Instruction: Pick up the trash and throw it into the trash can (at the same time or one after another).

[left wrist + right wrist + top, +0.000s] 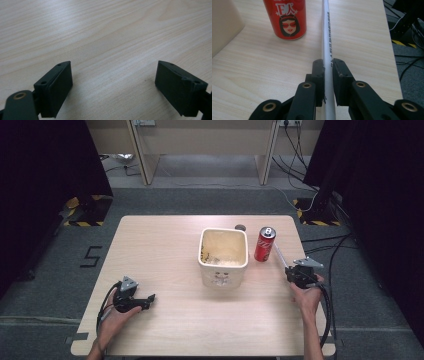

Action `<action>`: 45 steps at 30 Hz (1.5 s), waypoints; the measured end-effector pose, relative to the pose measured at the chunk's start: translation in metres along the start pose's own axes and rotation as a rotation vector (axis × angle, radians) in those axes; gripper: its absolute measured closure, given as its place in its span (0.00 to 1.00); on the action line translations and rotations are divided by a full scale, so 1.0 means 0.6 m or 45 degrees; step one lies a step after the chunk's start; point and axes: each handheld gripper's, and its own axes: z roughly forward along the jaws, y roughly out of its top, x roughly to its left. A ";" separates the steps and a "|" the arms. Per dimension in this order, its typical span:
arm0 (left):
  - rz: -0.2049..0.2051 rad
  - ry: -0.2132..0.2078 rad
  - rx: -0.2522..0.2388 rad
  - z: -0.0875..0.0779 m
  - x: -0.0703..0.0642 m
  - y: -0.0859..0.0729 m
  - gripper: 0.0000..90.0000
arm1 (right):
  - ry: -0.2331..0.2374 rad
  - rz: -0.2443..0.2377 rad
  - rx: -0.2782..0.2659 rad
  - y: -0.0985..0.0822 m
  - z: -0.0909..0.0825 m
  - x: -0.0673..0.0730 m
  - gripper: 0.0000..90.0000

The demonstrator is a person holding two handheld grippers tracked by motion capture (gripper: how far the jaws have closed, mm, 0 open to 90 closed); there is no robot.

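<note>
While you look down from the high view, your right hand-held gripper point(289, 267) sits near the desk's point(160, 245) right edge, clamped on a thin white tube point(280, 256) that slants up toward the red can point(264, 244); the tube is faint and hard to trace there. Your left hand-held gripper point(150, 298) rests low on the left, well apart from the cream bin point(223, 256), whose contents are unclear. From the left gripper view, your jaws stand wide apart over bare wood. From the right gripper view, both pads press the tube, its print is unreadable, and the can's top is cut off.
</note>
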 end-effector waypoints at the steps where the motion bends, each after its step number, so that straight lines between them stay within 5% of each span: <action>1: 0.000 0.000 0.000 0.000 0.000 0.000 0.15 | 0.002 -0.004 -0.005 0.001 -0.003 -0.002 0.89; 12: 0.000 0.000 0.000 0.000 0.000 0.000 0.15 | -0.026 0.034 -0.079 0.013 -0.047 -0.033 0.89; 21: 0.000 0.000 0.000 0.000 0.000 0.000 0.15 | -0.038 -0.049 -0.152 0.052 -0.116 -0.036 0.89; 36: 0.000 0.000 0.000 0.000 0.000 0.000 0.15 | 0.095 -0.143 -0.255 0.093 -0.183 0.001 0.89; 45: 0.002 0.001 0.000 0.000 0.000 0.000 0.15 | 0.260 -0.227 -0.281 0.101 -0.208 0.047 0.89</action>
